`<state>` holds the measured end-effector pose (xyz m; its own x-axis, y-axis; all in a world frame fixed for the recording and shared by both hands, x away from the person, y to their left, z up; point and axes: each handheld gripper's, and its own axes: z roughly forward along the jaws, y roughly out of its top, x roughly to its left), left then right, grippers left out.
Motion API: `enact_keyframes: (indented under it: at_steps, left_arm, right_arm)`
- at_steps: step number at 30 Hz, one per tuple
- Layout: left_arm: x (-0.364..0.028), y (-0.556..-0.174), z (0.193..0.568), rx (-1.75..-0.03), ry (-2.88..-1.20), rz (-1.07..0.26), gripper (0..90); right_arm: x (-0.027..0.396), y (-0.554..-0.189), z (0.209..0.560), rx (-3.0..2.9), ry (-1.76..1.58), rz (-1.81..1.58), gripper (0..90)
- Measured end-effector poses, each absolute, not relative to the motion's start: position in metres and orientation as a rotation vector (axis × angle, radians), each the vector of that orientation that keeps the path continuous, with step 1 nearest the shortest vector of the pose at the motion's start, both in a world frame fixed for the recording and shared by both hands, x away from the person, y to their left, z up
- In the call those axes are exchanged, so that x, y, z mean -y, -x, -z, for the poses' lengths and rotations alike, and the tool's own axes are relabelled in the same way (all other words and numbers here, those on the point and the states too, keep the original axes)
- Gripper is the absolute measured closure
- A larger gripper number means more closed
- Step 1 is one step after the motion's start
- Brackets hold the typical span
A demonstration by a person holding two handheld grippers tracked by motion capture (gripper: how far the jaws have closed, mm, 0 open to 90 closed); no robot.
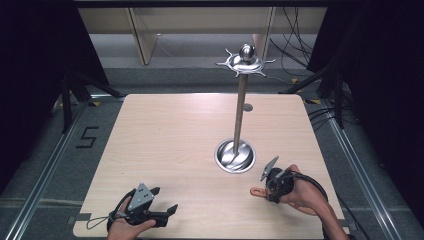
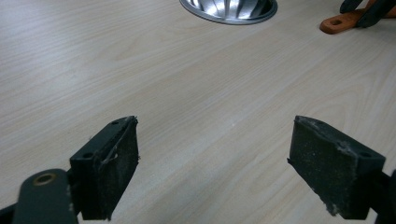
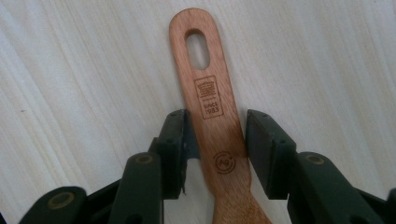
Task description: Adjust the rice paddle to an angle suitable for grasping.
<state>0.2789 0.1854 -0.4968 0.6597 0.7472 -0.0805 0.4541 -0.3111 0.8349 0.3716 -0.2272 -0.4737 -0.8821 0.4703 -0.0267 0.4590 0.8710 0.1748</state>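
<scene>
Looking down from the high view, the right gripper [image 1: 270,187] holds a wooden utensil handle [image 1: 258,191] low over the table [image 1: 170,140], its holed end pointing left, while the left gripper [image 1: 159,202] rests nearby. From the left gripper view, its jaws stand wide apart over bare wood. Along the right gripper view, both jaws close on the handle [image 3: 212,116], whose long axis runs straight away from the camera; squeezing squarely across the flat neck should keep it from twisting.

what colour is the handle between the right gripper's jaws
Reddish-brown wood, the handle bearing a stamped logo; clearest in the right gripper view.
</scene>
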Motion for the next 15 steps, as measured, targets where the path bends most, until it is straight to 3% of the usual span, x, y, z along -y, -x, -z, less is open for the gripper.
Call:
enact_keyframes:
  at_steps: [3,15]
  left_arm:
    - [-0.185,-0.2784,0.4972,-0.944,-1.964,-0.401,15.2]
    - [-0.1837,-0.2778,0.4975,-0.957,-1.944,-0.391,15.4]
  right_arm:
    - [0.2231,-0.3713,0.4735,-2.99,-0.685,-0.23,65.9]
    - [0.222,-0.3665,0.4731,-2.967,-0.686,-0.2,66.3]
